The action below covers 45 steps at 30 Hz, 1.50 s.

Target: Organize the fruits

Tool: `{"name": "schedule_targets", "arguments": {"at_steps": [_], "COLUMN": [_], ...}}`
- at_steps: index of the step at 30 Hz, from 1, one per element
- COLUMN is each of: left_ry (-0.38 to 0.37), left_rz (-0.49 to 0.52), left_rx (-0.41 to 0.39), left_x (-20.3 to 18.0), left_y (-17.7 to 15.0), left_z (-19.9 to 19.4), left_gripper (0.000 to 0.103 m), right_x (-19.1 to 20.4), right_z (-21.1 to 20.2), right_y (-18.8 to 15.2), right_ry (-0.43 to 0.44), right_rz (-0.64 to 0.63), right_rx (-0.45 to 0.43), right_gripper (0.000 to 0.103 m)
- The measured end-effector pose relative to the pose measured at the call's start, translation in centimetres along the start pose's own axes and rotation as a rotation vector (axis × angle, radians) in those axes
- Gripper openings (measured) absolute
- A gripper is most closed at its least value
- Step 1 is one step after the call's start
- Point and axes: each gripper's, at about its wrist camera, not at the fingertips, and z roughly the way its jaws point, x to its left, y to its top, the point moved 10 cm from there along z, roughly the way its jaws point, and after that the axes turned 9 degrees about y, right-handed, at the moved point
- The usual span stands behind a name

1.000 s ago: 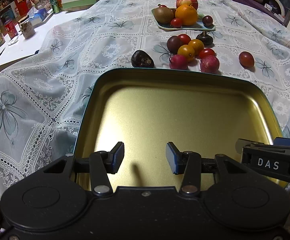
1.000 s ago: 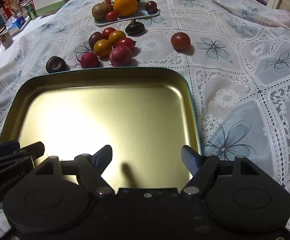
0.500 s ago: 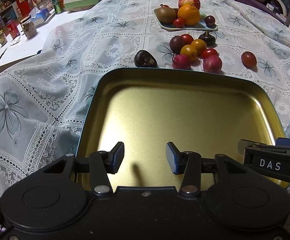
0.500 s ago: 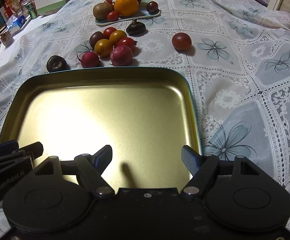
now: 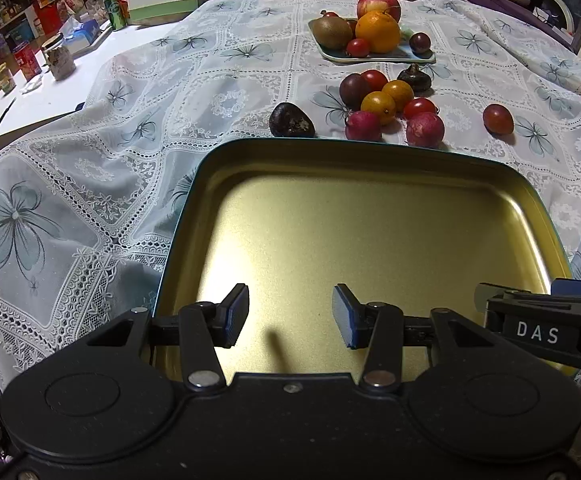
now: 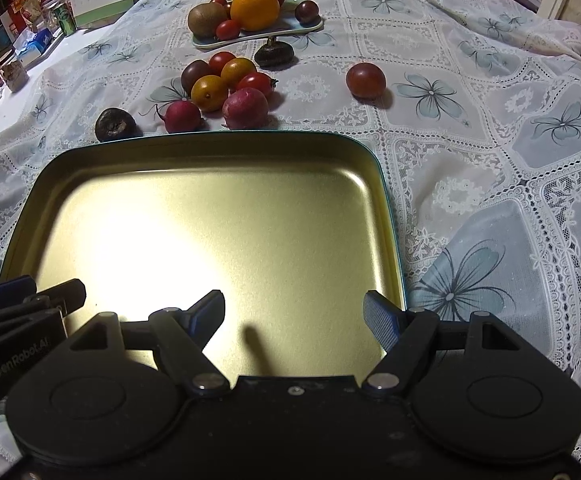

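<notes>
Basically nothing sorted yet: the gold tin tray (image 5: 370, 184) is bare, both the left gripper (image 5: 290, 316) and right gripper (image 6: 294, 314) hang over its near edge gaping and holding nothing, and the loose fruits (image 6: 226, 88) sit on the tablecloth (image 6: 490, 140) just past its far rim.

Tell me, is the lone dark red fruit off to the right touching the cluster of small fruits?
Apart. The right wrist view shows bare tablecloth between the lone red fruit and the cluster; the left wrist view shows the same gap.
</notes>
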Motion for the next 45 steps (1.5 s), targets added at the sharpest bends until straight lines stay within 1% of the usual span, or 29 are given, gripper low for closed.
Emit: {"name": "schedule_targets", "arguments": {"at_steps": [30,39,45], "left_ry": [-0.001,0.0,0.001], "left_rz": [0.001,0.0,0.004], "left_rx": [0.0,-0.001,-0.019], "left_x": [0.0,0.0,0.07], "left_y": [-0.03,-0.03,0.13], "left_z": [0.0,0.0,-0.3], "left_gripper": [0.053,0.053,0.053], "right_x": [0.19,0.26,0.25], "right_z": [0.36,0.4,0.35], "right_y": [-0.57,-0.67,-0.68], "right_ry": [0.014,0.015,0.012], "right_rz": [0.005,0.005,0.024], "right_rx": [0.038,0.037,0.027], "right_gripper": [0.078,0.078,0.078]}}
